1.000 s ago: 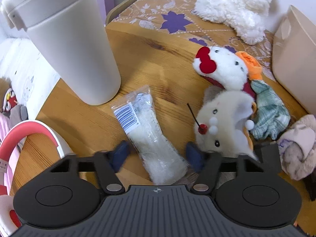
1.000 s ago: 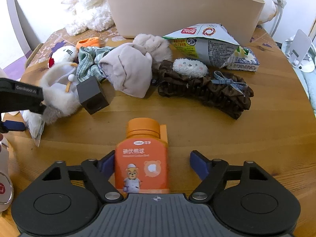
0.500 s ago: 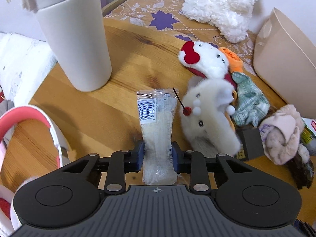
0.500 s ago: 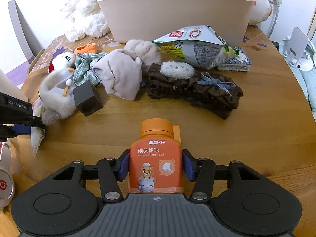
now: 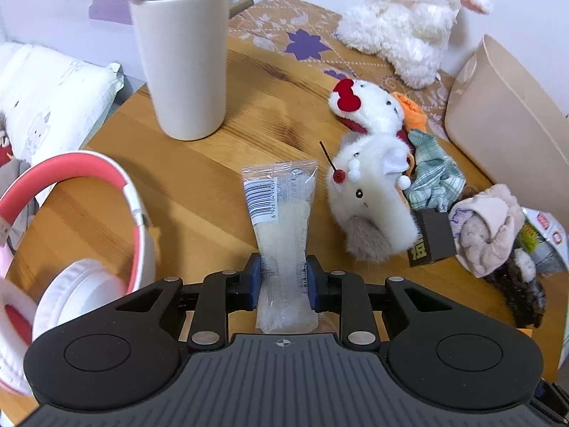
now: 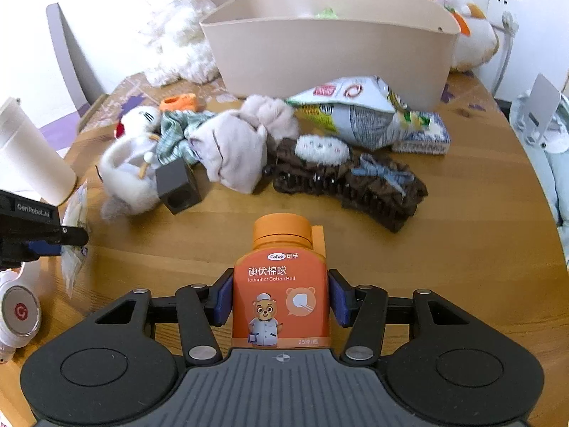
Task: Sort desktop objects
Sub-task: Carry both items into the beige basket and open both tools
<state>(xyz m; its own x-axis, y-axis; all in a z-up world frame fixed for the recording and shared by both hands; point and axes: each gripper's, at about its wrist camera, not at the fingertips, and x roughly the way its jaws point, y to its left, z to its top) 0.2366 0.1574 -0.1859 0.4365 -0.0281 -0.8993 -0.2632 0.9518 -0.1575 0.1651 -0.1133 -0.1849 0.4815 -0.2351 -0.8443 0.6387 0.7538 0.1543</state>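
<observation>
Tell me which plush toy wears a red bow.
The small white plush beside the orange piece, behind the furry white toy; the big lamb has none.

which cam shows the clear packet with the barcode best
The left wrist view: the clear packet runs up the frame's centre, barcode label visible, pinched between the left gripper. The right wrist view shows it only edge-on and blurred at the far left.
</observation>
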